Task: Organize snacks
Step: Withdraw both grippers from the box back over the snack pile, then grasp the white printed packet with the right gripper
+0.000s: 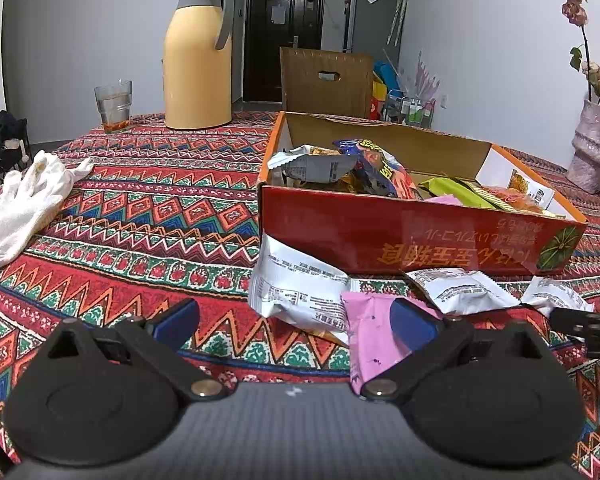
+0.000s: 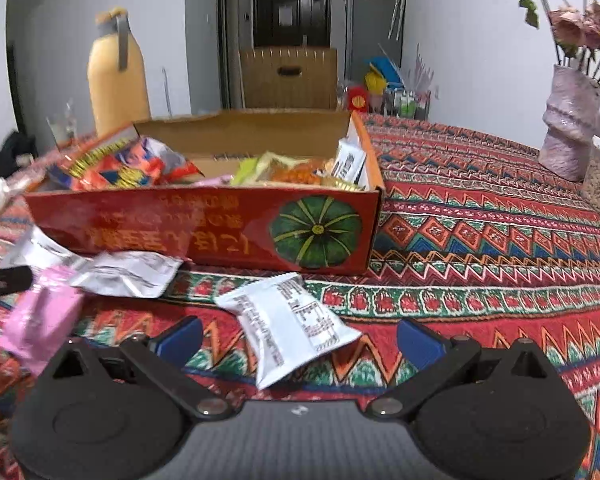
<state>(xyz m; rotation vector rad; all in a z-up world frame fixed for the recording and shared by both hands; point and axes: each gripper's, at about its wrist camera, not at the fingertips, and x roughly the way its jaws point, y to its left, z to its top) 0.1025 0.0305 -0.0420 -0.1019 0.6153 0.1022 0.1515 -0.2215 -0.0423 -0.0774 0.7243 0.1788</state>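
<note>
A red cardboard box (image 1: 400,236) holding several snack packets stands on the patterned tablecloth; it also shows in the right wrist view (image 2: 204,232). In front of it lie loose packets: a white one (image 1: 296,292), a pink one (image 1: 374,332) and two more white ones (image 1: 460,290). My left gripper (image 1: 296,324) is open, with the white and pink packets between its fingers. My right gripper (image 2: 300,342) is open around a white packet (image 2: 288,328). A pink packet (image 2: 40,324) and a silver-white packet (image 2: 128,274) lie to its left.
A yellow thermos jug (image 1: 198,56), a glass (image 1: 114,104) and a white glove (image 1: 24,204) sit on the left of the table. A pink vase with flowers (image 2: 568,124) stands at the right. A cardboard box (image 1: 326,80) is behind the table.
</note>
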